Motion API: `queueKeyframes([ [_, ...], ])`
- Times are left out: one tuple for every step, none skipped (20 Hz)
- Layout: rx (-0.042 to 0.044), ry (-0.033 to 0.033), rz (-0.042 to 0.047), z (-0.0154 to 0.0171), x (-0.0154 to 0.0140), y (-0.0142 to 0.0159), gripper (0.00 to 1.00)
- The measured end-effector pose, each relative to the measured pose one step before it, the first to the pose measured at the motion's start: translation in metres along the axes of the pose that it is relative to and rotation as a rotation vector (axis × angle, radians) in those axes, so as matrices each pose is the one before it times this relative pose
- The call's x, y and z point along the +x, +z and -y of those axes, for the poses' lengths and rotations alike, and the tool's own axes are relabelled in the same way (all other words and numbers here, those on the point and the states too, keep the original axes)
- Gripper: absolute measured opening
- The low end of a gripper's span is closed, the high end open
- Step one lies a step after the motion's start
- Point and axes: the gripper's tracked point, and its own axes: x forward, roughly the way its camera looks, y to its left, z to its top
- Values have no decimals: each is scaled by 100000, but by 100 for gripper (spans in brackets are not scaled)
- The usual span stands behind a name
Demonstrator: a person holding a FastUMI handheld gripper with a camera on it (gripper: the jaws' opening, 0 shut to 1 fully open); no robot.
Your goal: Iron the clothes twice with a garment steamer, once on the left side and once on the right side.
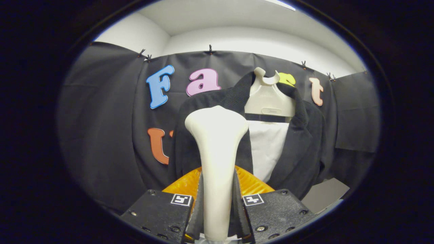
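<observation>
1. Hand-held gripper (217, 210) has its two black fingers pinching the slim neck of the cream-white plastic garment steamer (217, 159), one finger pressed on each side, so the tool stands upright between them with its broad head topmost.
2. An orange ribbed part (249, 181) shows just behind the steamer's neck, between the fingers; what it belongs to cannot be told.
3. The black jacket with a ribbed collar (301, 142) hangs just beyond the steamer on a cream plastic hanger (269, 98), open at the front over a white inner panel (268, 145). The steamer's head overlaps the jacket's front panel on the gripper's left side; whether it touches the cloth cannot be told.
4. Judging from this, the step in hand is the pass over the left side, and it looks to be near the top of that panel.
5. To do it well: keep the head's face flat toward the fabric and close to it, draw it slowly along the panel in one even stroke, and stay off the collar and hanger.
6. Keep the pinch firm; the smooth neck could twist or slip if the head drags on the cloth.
7. The right side then needs an equal pass.
</observation>
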Motion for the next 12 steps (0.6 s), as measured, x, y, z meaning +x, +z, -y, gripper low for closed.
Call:
queueKeyframes([
  [-9, 52, -538, -56, -4, -428, 41],
  [-70, 95, -367, -21, -77, -379, 41],
  [-13, -381, -131, 108, -133, -281, 41],
  [-67, -334, -285, 138, -45, -371, 41],
  [210, -324, -651, 145, -92, -522, 41],
  [492, -133, -613, 126, -42, -456, 41],
  [418, -521, -750, 197, -64, -677, 41],
  [123, -573, -760, 227, -86, -632, 41],
  [176, -315, -920, 217, -33, -780, 41],
  [-55, -165, -822, 164, -24, -608, 41],
  [-204, -175, -929, 83, -74, -636, 41],
  [147, -140, -807, 111, -67, -637, 41],
])
